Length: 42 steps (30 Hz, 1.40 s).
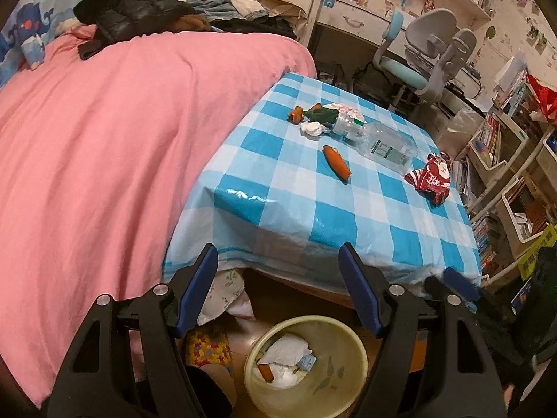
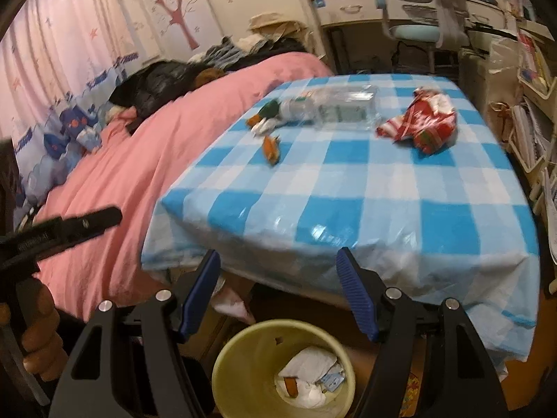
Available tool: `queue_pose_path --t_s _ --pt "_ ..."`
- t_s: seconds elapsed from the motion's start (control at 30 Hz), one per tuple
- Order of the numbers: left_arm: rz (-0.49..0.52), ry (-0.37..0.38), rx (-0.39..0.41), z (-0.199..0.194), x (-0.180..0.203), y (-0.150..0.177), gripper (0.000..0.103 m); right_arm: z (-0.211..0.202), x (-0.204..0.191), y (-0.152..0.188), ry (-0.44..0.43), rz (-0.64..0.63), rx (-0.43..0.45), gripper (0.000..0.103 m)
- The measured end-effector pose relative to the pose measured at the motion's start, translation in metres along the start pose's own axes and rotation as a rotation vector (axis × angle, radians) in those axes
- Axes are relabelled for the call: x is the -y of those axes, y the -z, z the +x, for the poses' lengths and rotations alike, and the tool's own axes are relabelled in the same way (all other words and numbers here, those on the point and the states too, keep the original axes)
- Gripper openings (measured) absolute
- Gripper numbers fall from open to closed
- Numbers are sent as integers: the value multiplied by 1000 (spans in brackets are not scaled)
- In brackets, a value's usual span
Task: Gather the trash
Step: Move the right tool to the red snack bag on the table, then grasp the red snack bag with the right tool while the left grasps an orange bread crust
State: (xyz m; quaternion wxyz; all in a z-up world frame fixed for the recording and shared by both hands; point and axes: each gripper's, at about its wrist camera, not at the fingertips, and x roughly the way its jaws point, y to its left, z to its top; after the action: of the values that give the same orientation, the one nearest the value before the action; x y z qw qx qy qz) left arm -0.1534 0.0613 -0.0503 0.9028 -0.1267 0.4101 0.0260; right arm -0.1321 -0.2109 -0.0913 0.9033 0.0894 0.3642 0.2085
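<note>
On the blue-and-white checked table (image 1: pixel 313 202) lie an orange wrapper (image 1: pixel 337 161), a crushed clear plastic bottle (image 1: pixel 379 139), a green and orange wrapper (image 1: pixel 315 114) with a white paper wad (image 1: pixel 312 128), and a red crumpled bag (image 1: pixel 430 178). A yellow bin (image 1: pixel 351 345) on the floor below holds white paper and an orange wrapper. My left gripper (image 1: pixel 278 254) hangs open and empty over the bin, short of the table's near edge. My right gripper (image 2: pixel 278 259) is open and empty too, above the bin (image 2: pixel 243 345). The red bag (image 2: pixel 421 122) and bottle (image 2: pixel 334 106) lie farther back.
A bed with a pink cover (image 1: pixel 104 156) presses against the table's left side, dark clothes (image 1: pixel 128 10) piled at its far end. A desk and pale blue chair (image 1: pixel 417 55) stand behind the table. Shelves of books (image 1: pixel 504 160) line the right.
</note>
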Motion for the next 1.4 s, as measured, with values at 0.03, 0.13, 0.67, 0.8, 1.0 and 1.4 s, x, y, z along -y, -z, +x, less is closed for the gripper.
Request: queue_pose_path --t_s 0.03,0.13,0.67,0.8,1.0,1.4 --pt "14 0 -1 3 4 -4 69 -2 6 -7 8 18 11 67" --pt "49 -1 1 10 14 -15 69 -3 25 -31 52 50 36 67" --pt "104 21 -68 91 65 -74 69 38 155 -120 171 292 52 71" --pt "77 16 -99 119 67 -86 69 53 169 -128 154 315 42 71" --pt "69 -9 -131 155 73 -98 69 76 174 -135 146 301 -5 71" --pt "129 -33 -168 197 95 -107 69 97 186 -142 121 304 -54 54"
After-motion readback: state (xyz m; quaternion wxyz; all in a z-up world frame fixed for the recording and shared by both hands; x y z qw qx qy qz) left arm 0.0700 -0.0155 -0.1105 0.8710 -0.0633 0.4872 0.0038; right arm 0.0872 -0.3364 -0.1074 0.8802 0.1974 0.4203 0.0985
